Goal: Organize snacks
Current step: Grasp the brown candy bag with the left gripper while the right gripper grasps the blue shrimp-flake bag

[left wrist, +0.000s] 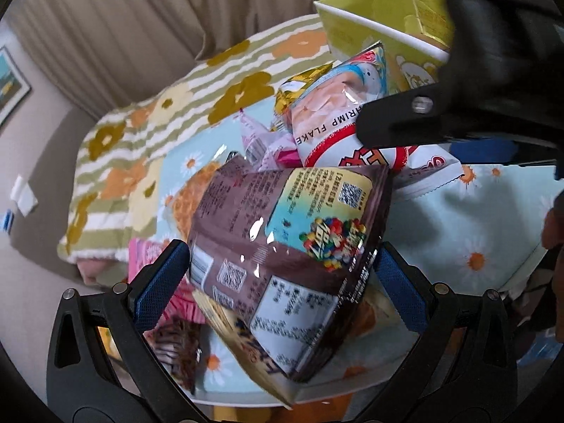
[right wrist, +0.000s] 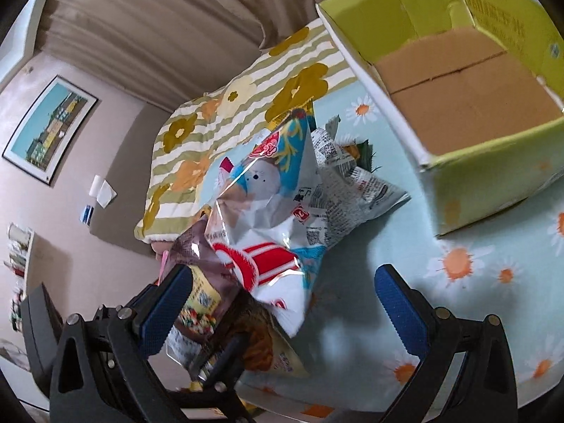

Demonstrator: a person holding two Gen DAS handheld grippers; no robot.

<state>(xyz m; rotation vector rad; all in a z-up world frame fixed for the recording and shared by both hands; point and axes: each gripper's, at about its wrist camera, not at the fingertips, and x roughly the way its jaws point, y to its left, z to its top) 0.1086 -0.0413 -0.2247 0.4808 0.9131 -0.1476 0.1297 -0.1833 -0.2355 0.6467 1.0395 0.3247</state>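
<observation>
A green cardboard box (right wrist: pixel 469 183) with a bare brown floor sits empty on the daisy-print tablecloth (right wrist: pixel 493 282), and every snack in view lies outside it, so the sorting looks barely begun. Nearest the box, just off its front corner, a crumpled white-and-red shrimp flakes bag (right wrist: pixel 268 211) printed with a cartoon cat tops a loose heap. Below it, further from the box, lies a glossy brown candy bag (left wrist: pixel 292 246) showing coloured chocolate beans, with pink wrappers (left wrist: pixel 268 141) and a gold foil packet (left wrist: pixel 299 84) tucked around the pile.

The left gripper (left wrist: pixel 282 275) has its blue-padded fingers (left wrist: pixel 160 282) set wide on either side of the brown candy bag, which fills the gap between them; whether the pads actually pinch it or merely bracket it cannot be told from here. The right gripper (right wrist: pixel 282 303) hangs spread open over the tablecloth on the near side of the box, one pad beside the heap's edge, grasping nothing.

Judging by the empty box, no packet has gone in yet and the whole pile is still to be moved, the brown bag looking the likeliest first candidate
</observation>
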